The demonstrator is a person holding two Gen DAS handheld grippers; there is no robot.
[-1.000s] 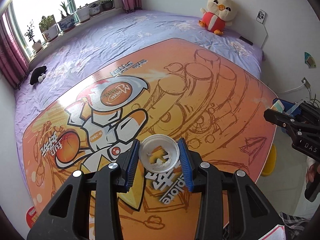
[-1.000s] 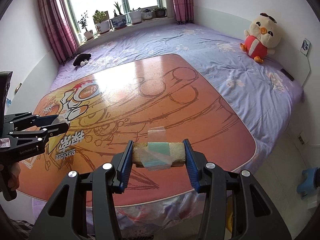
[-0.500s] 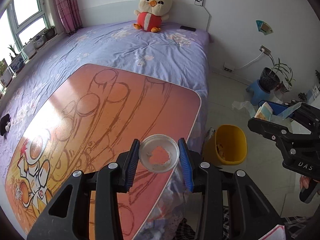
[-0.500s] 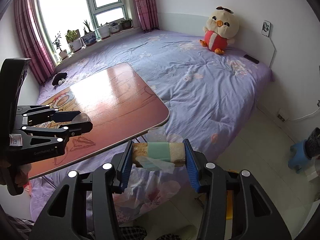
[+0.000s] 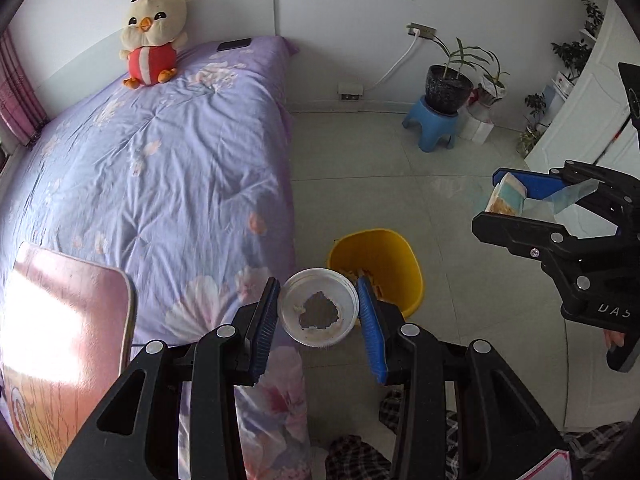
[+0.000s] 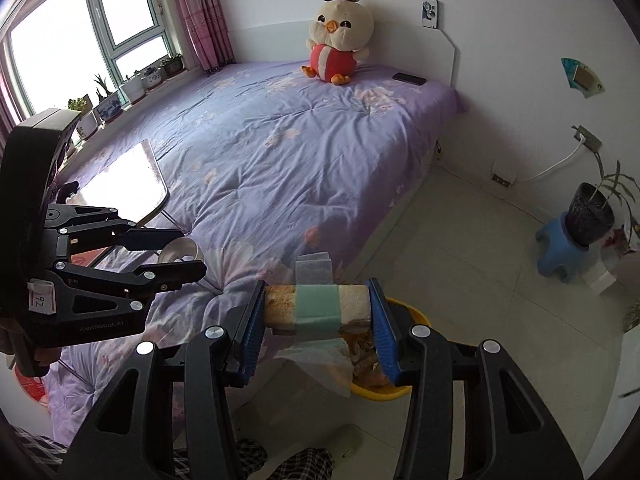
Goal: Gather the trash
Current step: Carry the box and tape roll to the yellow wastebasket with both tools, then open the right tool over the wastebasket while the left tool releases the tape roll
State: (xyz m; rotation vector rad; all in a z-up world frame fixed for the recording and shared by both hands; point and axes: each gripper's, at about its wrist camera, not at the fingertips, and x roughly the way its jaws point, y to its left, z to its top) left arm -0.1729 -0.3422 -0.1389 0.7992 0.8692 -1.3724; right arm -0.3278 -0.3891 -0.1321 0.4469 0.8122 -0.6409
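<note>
My left gripper [image 5: 319,312] is shut on a small clear plastic cup [image 5: 320,307] with crumbs and a torn foil bottom, held at the near left rim of the yellow bin [image 5: 394,256] on the floor. My right gripper [image 6: 317,307] is shut on a beige block wrapped with a green band and clear tape [image 6: 316,306], hanging above the same yellow bin [image 6: 416,314], which holds scraps. Each gripper shows in the other's view: the right gripper [image 5: 508,200] at the right edge, the left gripper [image 6: 182,250] at the left with the cup [image 6: 180,250].
A bed with a purple floral cover [image 5: 180,160] runs along the left, a plush chick [image 5: 152,36] at its head. A printed low table [image 5: 68,312] rests on the bed. A potted plant on a blue stool [image 5: 436,128] and white cabinet [image 5: 580,120] stand on the tiled floor.
Both grippers have swung away from the printed table, across the bed edge, to above the yellow bin on the floor. Each still grips its item.
</note>
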